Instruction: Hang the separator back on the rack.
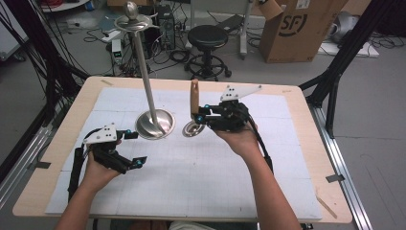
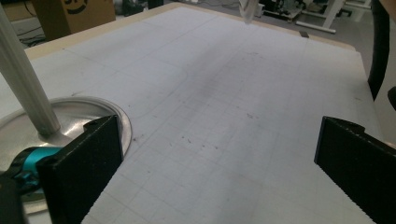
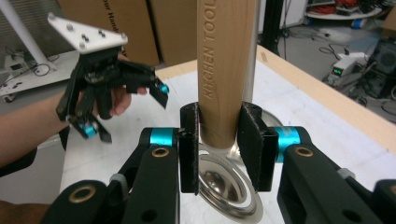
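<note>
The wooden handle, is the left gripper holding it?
No, the right gripper clamps the wooden handle; the left gripper is open with nothing between its jaws.

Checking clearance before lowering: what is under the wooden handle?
Below the wooden handle held by the right tongs hangs its metal ladle bowl; the table beneath is covered.

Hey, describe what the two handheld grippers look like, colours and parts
Both the left gripper and right gripper are black linkage frames with teal joint caps, flat black jaws, brass-coloured pivot pins, and a pale grey three-cornered plate on top with dark screws. A black cable trails from each. Forearms are bare, no sleeves.
</note>
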The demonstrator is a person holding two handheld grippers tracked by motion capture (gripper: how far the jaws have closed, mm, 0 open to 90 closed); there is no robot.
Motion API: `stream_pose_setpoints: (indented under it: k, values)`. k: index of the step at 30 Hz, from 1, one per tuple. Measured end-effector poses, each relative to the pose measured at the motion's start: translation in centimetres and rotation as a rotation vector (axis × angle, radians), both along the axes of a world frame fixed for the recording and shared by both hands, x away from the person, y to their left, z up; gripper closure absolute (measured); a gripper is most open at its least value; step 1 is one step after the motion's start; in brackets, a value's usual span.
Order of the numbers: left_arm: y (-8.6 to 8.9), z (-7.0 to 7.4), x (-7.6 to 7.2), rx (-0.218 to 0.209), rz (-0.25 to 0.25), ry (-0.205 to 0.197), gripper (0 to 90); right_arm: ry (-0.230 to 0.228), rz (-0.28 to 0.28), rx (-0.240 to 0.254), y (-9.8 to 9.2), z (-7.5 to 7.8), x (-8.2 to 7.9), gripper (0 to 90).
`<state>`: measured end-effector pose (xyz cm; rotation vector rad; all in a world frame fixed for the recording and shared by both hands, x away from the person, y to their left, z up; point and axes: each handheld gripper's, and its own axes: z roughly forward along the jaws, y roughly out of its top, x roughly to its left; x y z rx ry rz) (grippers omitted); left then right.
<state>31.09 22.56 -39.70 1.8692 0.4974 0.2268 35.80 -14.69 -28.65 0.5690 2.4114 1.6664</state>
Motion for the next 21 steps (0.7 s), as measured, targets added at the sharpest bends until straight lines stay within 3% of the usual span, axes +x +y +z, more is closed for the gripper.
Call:
stream_pose_setpoints:
  k: [11,21]
  values:
    - [0.1,0.1,-0.2,0.009,0.003,-0.003,1.7,-0.034,0.059,-0.018,2.9,3.7,1.6,70.4]
    - [0.1,0.1,-0.2,0.010,0.000,-0.003,1.7,-0.037,0.080,-0.029,4.6,5.3,3.0,70.4]
